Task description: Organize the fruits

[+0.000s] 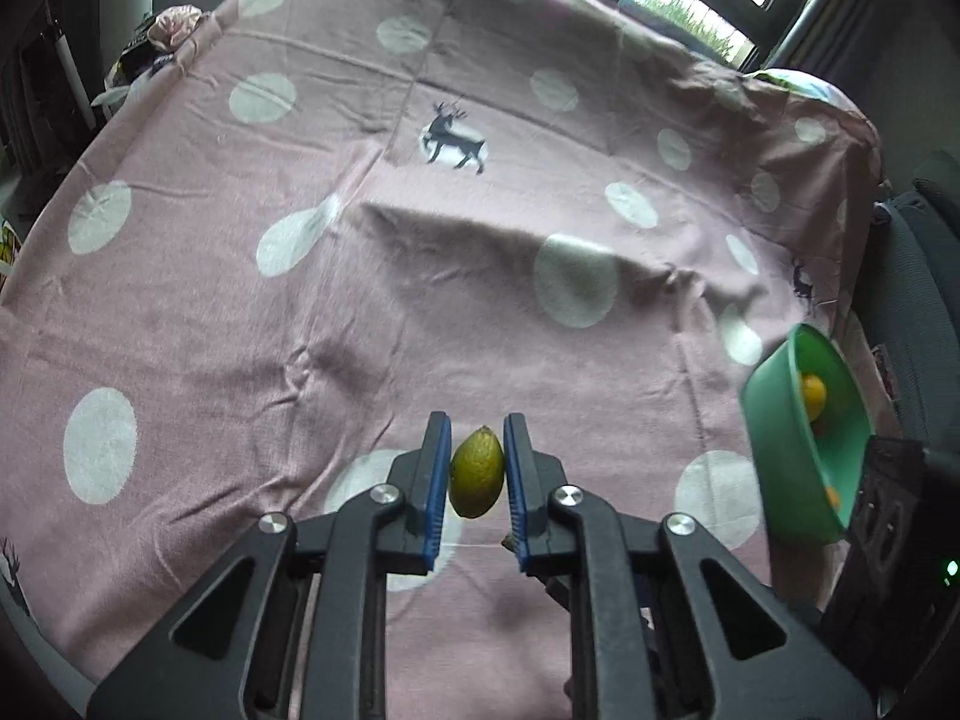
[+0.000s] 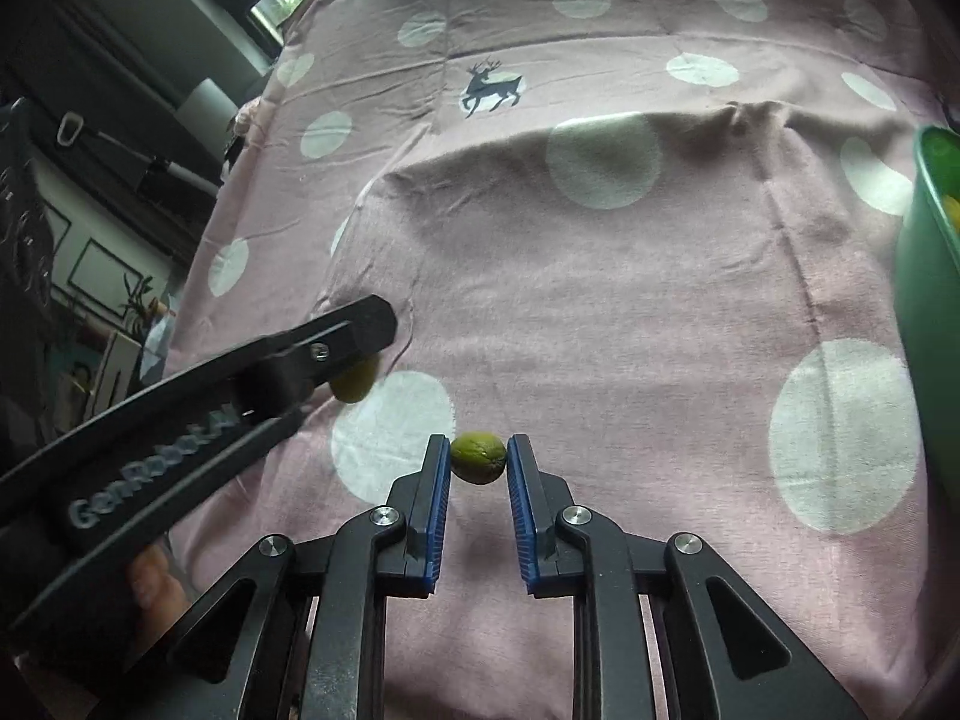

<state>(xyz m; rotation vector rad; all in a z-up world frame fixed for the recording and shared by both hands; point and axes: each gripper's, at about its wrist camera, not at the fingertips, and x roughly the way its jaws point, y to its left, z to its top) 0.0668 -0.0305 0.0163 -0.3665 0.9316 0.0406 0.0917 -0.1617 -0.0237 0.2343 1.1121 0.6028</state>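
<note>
My left gripper (image 1: 477,462) is shut on a yellow-green oval fruit (image 1: 476,480), pinched between its blue pads above the pink cloth. The right wrist view shows that same left gripper (image 2: 360,360) from the side, with its fruit (image 2: 357,384) poking out under the fingers. My right gripper (image 2: 478,459) is shut on a smaller round green fruit (image 2: 478,457), held at the fingertips. A green bowl (image 1: 774,420) sits at the right with an orange-yellow fruit (image 1: 813,396) inside; its rim (image 2: 927,228) shows at the right edge of the right wrist view.
A pink cloth with white dots and deer prints (image 1: 456,144) covers the whole table (image 2: 600,300), with a raised fold across the middle. Windows stand beyond the far edge. Dark furniture and clutter line the left side. A dark chair (image 1: 918,300) stands at the right.
</note>
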